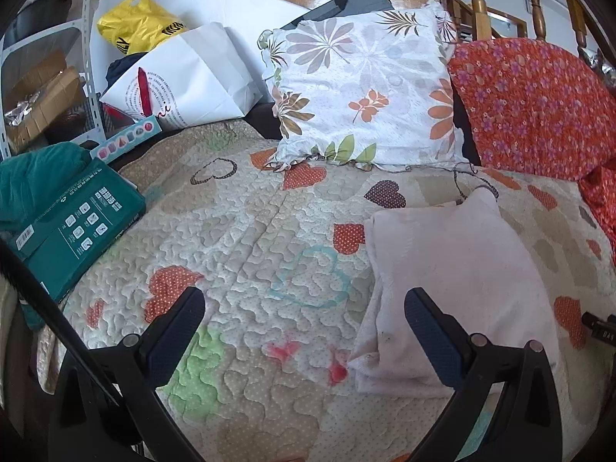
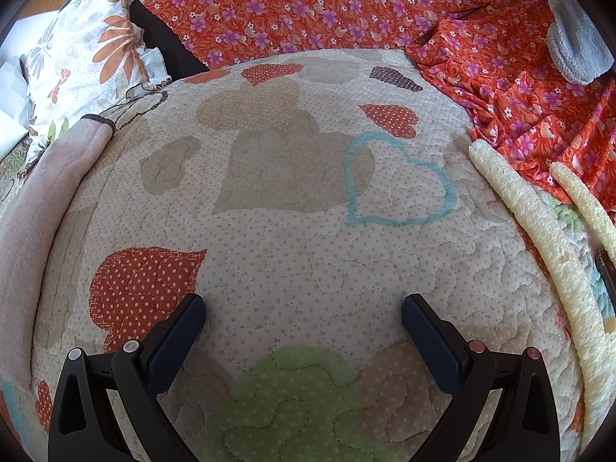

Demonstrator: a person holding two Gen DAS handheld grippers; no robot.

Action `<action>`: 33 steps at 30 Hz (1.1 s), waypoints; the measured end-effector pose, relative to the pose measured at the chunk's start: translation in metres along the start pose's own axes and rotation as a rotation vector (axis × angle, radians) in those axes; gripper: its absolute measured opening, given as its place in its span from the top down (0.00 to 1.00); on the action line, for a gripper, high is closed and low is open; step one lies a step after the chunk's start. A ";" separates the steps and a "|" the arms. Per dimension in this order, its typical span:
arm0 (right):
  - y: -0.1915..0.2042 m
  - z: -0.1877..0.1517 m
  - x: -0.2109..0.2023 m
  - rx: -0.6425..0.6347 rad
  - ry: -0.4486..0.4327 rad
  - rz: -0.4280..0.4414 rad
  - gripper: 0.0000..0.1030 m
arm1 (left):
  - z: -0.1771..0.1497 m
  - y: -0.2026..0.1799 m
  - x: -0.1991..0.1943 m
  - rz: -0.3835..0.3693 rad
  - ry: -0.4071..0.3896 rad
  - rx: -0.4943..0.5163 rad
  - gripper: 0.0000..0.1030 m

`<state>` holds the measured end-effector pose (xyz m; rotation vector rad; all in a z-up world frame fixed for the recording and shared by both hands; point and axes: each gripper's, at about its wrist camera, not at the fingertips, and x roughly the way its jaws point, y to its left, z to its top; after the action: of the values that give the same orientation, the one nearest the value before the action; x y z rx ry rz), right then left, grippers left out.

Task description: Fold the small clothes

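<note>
A pale pink small garment lies folded into a compact rectangle on the heart-patterned quilt. My left gripper is open and empty, just above the quilt; its right finger is over the garment's near left edge. In the right wrist view the same pink garment shows at the far left edge. My right gripper is open and empty over bare quilt, to the right of the garment.
A floral cushion and an orange flowered cloth lie at the back. A green box, a white paper bag and a yellow bag sit at the left. Two cream foam strips and a grey towel lie at the right.
</note>
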<state>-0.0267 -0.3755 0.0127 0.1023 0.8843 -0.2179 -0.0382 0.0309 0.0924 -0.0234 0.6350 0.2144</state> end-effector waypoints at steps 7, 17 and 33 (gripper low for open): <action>-0.006 0.004 -0.001 0.029 0.028 0.037 0.00 | -0.007 0.005 0.004 -0.047 0.039 -0.001 0.00; 0.007 0.012 -0.009 0.070 0.145 -0.048 0.09 | 0.006 0.011 -0.023 -0.077 -0.068 -0.019 0.00; 0.118 -0.024 -0.071 -0.245 -0.014 0.043 0.00 | -0.011 -0.007 -0.003 -0.073 0.088 0.046 0.00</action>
<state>-0.0612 -0.2460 0.0522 -0.1080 0.8873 -0.0692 -0.0452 0.0229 0.0849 -0.0115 0.7248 0.1287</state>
